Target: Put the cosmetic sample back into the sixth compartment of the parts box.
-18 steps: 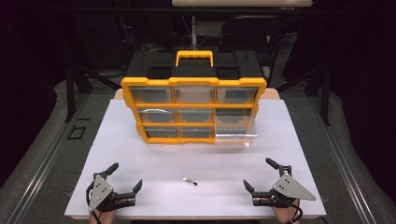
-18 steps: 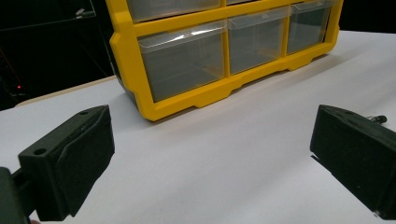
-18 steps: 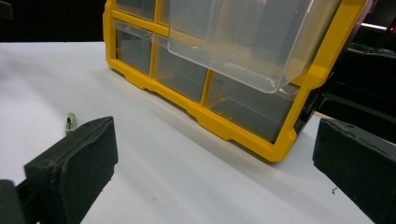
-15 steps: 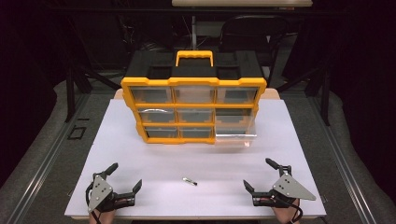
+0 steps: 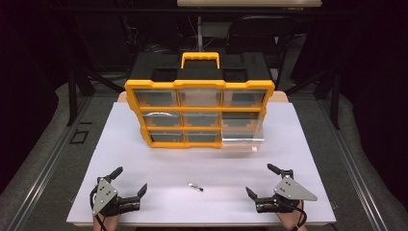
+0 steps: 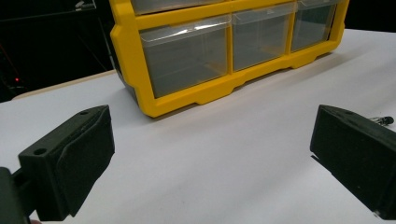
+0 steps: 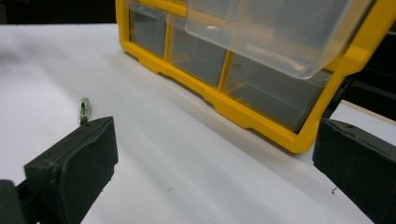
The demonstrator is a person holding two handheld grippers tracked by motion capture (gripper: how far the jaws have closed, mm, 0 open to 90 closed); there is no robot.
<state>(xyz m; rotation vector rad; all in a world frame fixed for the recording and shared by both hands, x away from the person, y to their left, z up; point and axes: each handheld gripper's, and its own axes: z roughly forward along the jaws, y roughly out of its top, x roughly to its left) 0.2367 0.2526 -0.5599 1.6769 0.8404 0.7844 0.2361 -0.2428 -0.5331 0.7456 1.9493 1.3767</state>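
Observation:
A yellow and black organiser (image 5: 199, 98) with clear drawers stands at the back of the white table (image 5: 168, 168). Its middle right drawer (image 5: 243, 132) is pulled out, and the same drawer (image 7: 275, 32) overhangs in the right gripper view. A small metal piece (image 5: 195, 186) lies on the table between the grippers; I also see this piece (image 7: 84, 109) and its tip (image 6: 383, 120). My left gripper (image 5: 129, 182) rests open at the front left. My right gripper (image 5: 260, 180) rests open at the front right. Nothing sits between either pair of jaws.
The organiser's yellow frame (image 6: 196, 95) rises ahead of the left gripper. Bare white table lies between both grippers and the organiser. Dark floor and a chair (image 5: 262, 29) lie beyond the table's far edge.

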